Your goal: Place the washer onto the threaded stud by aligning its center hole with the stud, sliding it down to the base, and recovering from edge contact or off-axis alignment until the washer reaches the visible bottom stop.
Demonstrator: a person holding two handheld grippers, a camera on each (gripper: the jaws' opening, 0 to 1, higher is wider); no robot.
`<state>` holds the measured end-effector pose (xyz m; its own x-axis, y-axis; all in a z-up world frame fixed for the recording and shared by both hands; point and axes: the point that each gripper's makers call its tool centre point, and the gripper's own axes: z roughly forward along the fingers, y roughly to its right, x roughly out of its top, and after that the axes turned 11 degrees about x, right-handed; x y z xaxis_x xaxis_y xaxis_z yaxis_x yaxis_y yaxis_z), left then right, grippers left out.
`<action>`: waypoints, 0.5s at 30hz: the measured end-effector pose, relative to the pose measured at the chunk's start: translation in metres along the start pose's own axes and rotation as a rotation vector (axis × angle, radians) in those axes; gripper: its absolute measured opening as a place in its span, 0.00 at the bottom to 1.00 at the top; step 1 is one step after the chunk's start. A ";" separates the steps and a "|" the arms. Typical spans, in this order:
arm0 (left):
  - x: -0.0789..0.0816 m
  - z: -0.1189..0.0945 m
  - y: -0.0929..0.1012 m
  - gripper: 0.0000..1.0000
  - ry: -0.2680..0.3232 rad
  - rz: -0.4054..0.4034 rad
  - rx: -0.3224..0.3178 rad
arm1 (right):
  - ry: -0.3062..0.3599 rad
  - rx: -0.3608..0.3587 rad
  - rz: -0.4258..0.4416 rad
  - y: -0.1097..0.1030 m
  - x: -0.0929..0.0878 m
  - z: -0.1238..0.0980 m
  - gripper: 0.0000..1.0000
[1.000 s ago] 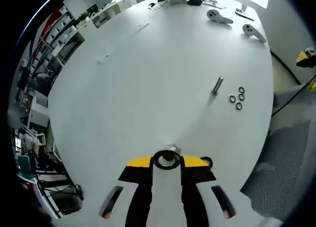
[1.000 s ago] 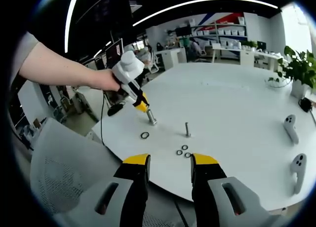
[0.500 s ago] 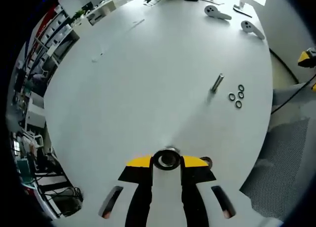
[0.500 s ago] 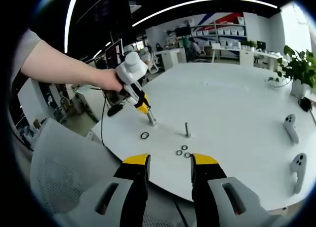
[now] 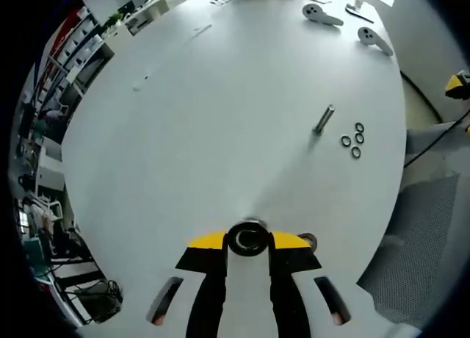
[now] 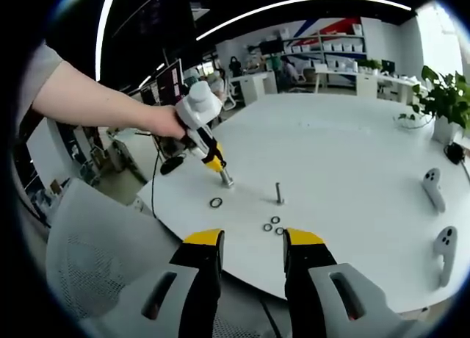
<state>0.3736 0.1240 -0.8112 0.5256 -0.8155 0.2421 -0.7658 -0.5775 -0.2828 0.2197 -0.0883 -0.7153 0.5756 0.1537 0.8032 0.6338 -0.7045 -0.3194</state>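
My left gripper [image 5: 248, 240] is shut on a dark washer [image 5: 248, 239], held flat over the top of a silver threaded stud [image 5: 254, 224] that stands on the white table [image 5: 220, 117]. From the right gripper view, a hand holds the left gripper [image 6: 217, 164] tilted down, its yellow tips at the top of that stud [image 6: 226, 178]. Another washer [image 6: 215, 202] lies on the table beside the stud's base, also seen as a loose washer [image 5: 307, 241] by the right jaw. My right gripper [image 6: 253, 239] hangs open off the table's near edge, holding nothing.
A second stud [image 5: 324, 120] [image 6: 279, 193] stands mid-table with three loose washers [image 5: 353, 142] [image 6: 274, 225] beside it. Two white controllers [image 6: 435, 213] lie at the right. A mesh chair [image 6: 95, 257] sits by the near edge. A potted plant [image 6: 444, 103] stands far right.
The hand with the left gripper has shifted slightly right, staying over the stud top. The washer stays between its jaws. The right gripper has not moved.
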 end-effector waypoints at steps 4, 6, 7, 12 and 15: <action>0.005 0.004 0.001 0.10 0.020 -0.001 -0.003 | -0.001 0.000 0.004 0.000 0.000 0.000 0.34; 0.010 0.006 0.001 0.00 0.026 -0.048 0.001 | 0.001 -0.001 0.007 0.000 0.000 0.000 0.34; 0.005 0.010 0.001 0.00 0.007 0.002 -0.015 | 0.001 -0.003 0.005 0.001 -0.001 0.000 0.34; 0.002 0.014 0.006 0.00 0.036 -0.020 -0.021 | 0.000 -0.011 0.005 0.002 -0.001 -0.001 0.34; 0.003 0.015 0.005 0.00 0.060 -0.016 0.003 | -0.005 -0.008 0.005 0.002 -0.002 0.000 0.34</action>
<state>0.3768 0.1180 -0.8255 0.5145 -0.8028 0.3013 -0.7565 -0.5904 -0.2814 0.2199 -0.0900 -0.7170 0.5815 0.1537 0.7989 0.6266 -0.7109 -0.3193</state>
